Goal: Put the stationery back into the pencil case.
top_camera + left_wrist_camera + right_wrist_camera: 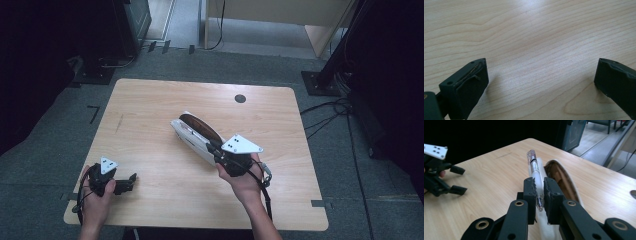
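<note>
Presently the right tongs [539, 192] are clamped on a clear pen [534, 173], gripped near one end, with the rest of the barrel pointing away from the hand. Directly beneath and beside the pen lies a white pencil case [192, 136], its zip mouth open and a brown lining visible; whether the pen touches the case cannot be told. In the high view the case sits near the middle of the desk [150, 100], lying diagonally, with the right tongs [216, 148] at its nearer end.

The left tongs [541, 75] stand wide apart with nothing between them, bare wood below. In the high view the left tongs [131, 181] sit low at the near left corner of the desk, well apart from the case.

A dark round grommet [240, 98] is set in the far edge of the desk.
</note>
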Tool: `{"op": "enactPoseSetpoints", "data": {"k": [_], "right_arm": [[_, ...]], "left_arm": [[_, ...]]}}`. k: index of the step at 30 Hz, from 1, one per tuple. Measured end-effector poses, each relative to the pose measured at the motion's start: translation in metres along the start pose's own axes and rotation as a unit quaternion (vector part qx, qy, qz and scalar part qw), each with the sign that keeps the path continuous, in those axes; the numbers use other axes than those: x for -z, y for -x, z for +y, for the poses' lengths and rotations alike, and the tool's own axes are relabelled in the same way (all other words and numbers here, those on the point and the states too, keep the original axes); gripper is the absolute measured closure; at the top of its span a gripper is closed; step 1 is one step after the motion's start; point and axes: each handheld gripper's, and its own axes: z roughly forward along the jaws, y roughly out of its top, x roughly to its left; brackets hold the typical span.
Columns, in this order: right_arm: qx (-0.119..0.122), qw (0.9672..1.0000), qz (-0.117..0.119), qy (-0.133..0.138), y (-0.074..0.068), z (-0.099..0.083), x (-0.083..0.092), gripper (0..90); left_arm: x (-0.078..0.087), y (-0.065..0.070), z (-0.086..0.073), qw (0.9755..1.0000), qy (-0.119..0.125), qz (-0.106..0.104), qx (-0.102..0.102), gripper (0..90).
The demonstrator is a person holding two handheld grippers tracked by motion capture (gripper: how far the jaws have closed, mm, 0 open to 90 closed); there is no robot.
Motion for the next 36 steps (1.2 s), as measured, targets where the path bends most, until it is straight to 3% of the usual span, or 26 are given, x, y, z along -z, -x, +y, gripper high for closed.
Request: {"op": "enactPoseSetpoints", "data": {"k": [6,12,25,36], "right_arm": [[-0.017,0.9997,-0.015,0.000,0.017,-0.001,-0.001,81.4],[-0.019,0.9995,-0.020,-0.013,0.028,-0.004,-0.008,81.3],[-0.031,0.9988,-0.013,-0.036,0.037,-0.010,-0.027,81.1],[-0.049,0.9981,-0.009,-0.036,0.043,-0.010,-0.037,80.7]], "left_arm": [[0.000,0.000,0.000,1.0000,0.000,0.001,0.000,0.0],[0.000,0.000,0.000,1.0000,0.001,0.002,0.000,0.0],[0.000,0.000,0.000,1.0000,-0.002,-0.004,0.000,0.0],[-0.001,-0.001,0.000,0.9999,-0.004,-0.011,-0.001,0.0]]}}
